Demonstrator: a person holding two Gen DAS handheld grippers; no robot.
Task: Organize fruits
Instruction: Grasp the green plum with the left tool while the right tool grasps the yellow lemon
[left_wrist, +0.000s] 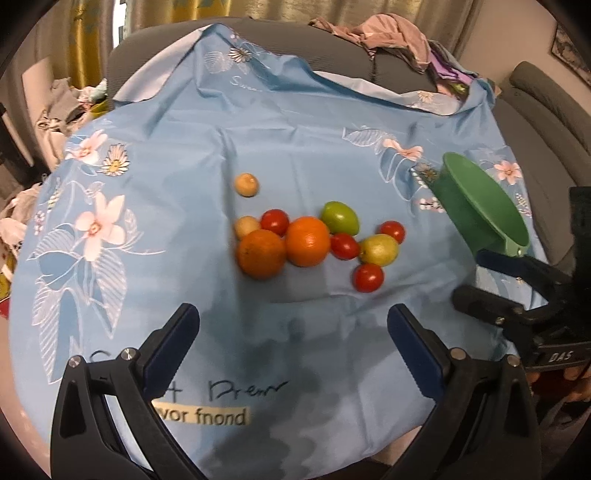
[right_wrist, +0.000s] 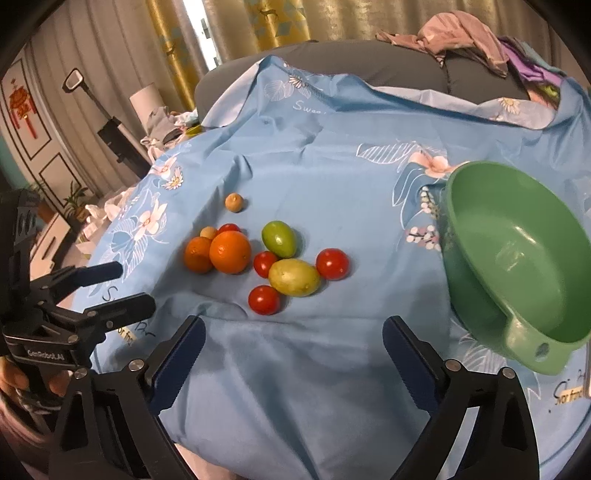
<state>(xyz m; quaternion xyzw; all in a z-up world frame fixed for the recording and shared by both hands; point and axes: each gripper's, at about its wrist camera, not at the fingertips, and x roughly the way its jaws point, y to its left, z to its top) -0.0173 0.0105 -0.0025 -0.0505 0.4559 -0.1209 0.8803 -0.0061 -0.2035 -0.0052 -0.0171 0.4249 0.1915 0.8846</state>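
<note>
Fruits lie in a cluster on the blue flowered cloth (left_wrist: 184, 155): two oranges (left_wrist: 307, 241) (right_wrist: 229, 252), several red tomatoes (left_wrist: 368, 277) (right_wrist: 264, 299), a green fruit (left_wrist: 340, 218) (right_wrist: 279, 238), a yellow-green fruit (left_wrist: 379, 250) (right_wrist: 294, 277) and two small tan fruits (left_wrist: 246, 185) (right_wrist: 234, 202). An empty green bowl (left_wrist: 480, 206) (right_wrist: 517, 254) stands tilted to the right of them. My left gripper (left_wrist: 291, 332) (right_wrist: 125, 288) is open and empty, in front of the cluster. My right gripper (right_wrist: 291, 339) (left_wrist: 476, 277) is open and empty, near the bowl's handle.
The cloth covers a grey sofa (left_wrist: 543, 122) with piled clothes (left_wrist: 391, 33) at the back right. More clothes (left_wrist: 62, 103) lie at the left, with curtains (right_wrist: 258, 26) behind. A white cylinder (right_wrist: 146, 98) stands at the back left.
</note>
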